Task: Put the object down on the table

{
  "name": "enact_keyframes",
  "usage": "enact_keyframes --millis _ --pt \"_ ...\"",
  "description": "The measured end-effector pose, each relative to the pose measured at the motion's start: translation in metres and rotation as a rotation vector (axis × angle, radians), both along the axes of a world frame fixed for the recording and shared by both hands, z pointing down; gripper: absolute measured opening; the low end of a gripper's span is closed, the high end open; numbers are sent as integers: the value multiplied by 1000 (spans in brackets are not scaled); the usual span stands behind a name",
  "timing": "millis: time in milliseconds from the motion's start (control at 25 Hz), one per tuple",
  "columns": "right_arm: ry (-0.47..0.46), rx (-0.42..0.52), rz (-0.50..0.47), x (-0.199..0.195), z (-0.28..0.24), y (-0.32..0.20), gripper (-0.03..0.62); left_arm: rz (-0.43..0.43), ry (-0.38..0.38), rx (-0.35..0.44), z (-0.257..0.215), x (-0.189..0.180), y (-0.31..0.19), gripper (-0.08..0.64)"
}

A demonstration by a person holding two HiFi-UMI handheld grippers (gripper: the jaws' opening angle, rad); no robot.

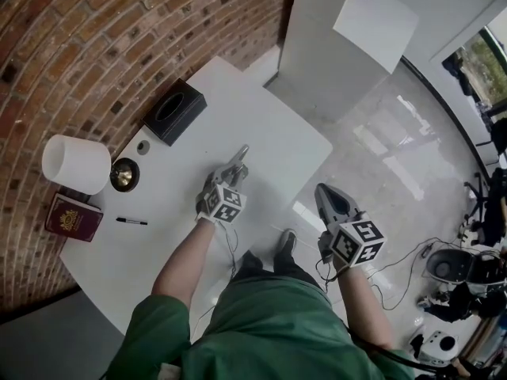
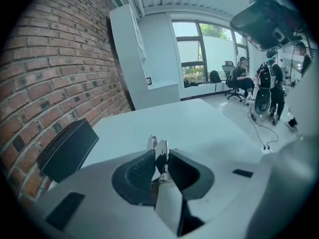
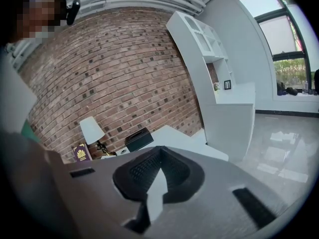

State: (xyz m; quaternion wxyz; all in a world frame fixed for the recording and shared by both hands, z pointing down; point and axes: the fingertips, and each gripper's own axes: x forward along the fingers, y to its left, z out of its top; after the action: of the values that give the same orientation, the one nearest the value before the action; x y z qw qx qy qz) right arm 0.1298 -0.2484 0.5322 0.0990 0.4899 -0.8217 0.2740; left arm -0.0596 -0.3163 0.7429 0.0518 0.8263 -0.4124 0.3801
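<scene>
A small silvery metal object (image 1: 242, 153) pokes out past the tips of my left gripper (image 1: 237, 166), low over the middle of the white table (image 1: 269, 125). In the left gripper view the object (image 2: 161, 149) stands between the dark pads (image 2: 141, 169), which sit slightly apart with a thin gap beside it, so the left gripper (image 2: 159, 158) is open around it. My right gripper (image 1: 325, 195) hangs off the table's right edge, above the floor, shut and empty. In its own view the right gripper (image 3: 158, 156) points towards the brick wall.
A black tissue box (image 1: 174, 111) stands at the table's far left. A white lamp shade (image 1: 75, 163), its brass base (image 1: 124, 174), a dark red booklet (image 1: 73, 217) and a black pen (image 1: 131, 221) line the left side. A white cabinet (image 1: 348, 46) stands beyond the table.
</scene>
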Motion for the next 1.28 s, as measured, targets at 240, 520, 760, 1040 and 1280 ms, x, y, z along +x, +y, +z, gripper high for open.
enact_keyframes --millis 240,520,760,1040,1280 --pt "-20 -7 -22 -5 1 -1 3 -25 59 -85 -2 5 16 145" --pt "-32 6 -67 -16 -3 -6 3 -160 257 -43 -57 2 28 150" --pt "-46 47 -106 -32 -18 -13 3 -203 393 -21 -123 7 28 150" --pt "-53 132 -127 -44 -46 -22 3 -213 546 74 -206 8 32 109" --pt "-56 262 -95 -36 -86 -28 2 -205 634 197 -274 11 40 26"
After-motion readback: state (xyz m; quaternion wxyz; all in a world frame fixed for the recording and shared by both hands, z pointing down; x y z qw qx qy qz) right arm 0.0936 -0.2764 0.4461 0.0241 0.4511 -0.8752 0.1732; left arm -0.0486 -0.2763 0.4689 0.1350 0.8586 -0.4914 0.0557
